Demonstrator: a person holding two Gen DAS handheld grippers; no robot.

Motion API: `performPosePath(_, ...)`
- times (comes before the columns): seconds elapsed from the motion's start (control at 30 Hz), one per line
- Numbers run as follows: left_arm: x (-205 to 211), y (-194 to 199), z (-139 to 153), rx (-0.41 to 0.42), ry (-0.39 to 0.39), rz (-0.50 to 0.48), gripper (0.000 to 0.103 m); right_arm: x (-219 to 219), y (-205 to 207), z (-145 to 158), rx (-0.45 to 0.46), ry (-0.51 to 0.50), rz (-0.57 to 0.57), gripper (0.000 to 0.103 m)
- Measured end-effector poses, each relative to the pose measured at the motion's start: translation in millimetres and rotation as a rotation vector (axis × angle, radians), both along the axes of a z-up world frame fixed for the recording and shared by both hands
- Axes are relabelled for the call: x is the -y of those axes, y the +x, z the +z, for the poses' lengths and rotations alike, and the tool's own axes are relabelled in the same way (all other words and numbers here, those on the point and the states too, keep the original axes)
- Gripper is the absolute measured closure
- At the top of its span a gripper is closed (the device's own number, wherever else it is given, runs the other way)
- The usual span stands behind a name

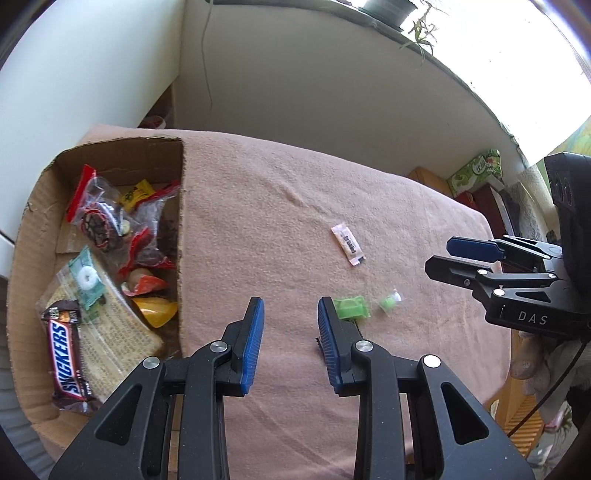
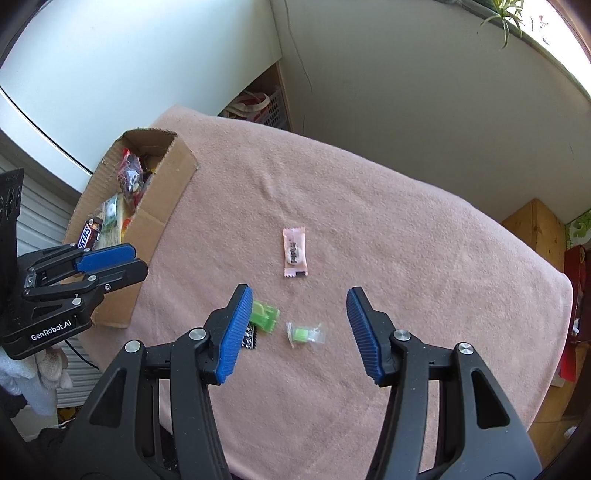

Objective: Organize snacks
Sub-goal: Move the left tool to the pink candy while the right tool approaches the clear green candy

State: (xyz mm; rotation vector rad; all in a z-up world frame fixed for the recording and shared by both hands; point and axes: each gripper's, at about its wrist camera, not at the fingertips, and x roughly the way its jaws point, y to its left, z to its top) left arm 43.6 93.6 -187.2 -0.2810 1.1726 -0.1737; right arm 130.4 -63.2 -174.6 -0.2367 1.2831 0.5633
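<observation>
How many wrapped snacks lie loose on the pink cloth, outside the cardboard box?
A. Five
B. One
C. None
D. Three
D: a pink sachet, a green wrapped candy and a small clear-wrapped green candy lie on the pink cloth, outside the cardboard box.

— Behind the table? Pale wall (image 1: 332, 92), potted plant (image 1: 421, 26) up on the sill.
— Off to the right? Green printed carton (image 1: 476, 171) atop wooden furniture (image 2: 535, 225).
— Far corner? White slatted basket (image 2: 275, 107).
</observation>
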Motion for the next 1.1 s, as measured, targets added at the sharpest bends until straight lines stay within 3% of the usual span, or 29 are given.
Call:
performPosePath(0.27,33.1,23.5,-22.7,-0.064,-0.07,-0.055,0.074,32.8,-10.4,-31.3,-0.092,0.006,-0.057,0.047)
performPosePath(0.6,56.0,62.6,-41.1,-0.119,-0.149,-0.074,0.074,28.7,-21.5,-67.2,-0.204,0.073,-0.099,0.051)
performPosePath(0.67,61.1,68.4,-43.6,-0.122,-0.145,-0.081,0.074,27.5,-18.5,-75.4,-0.235,0.087,-0.132,0.059)
performPosePath(1.1,68.2,93.6,-63.8,-0.16,-0.121,-0.068,0.074,22.8,-7.2,-92.5,-0.264,0.132,-0.262,0.06)
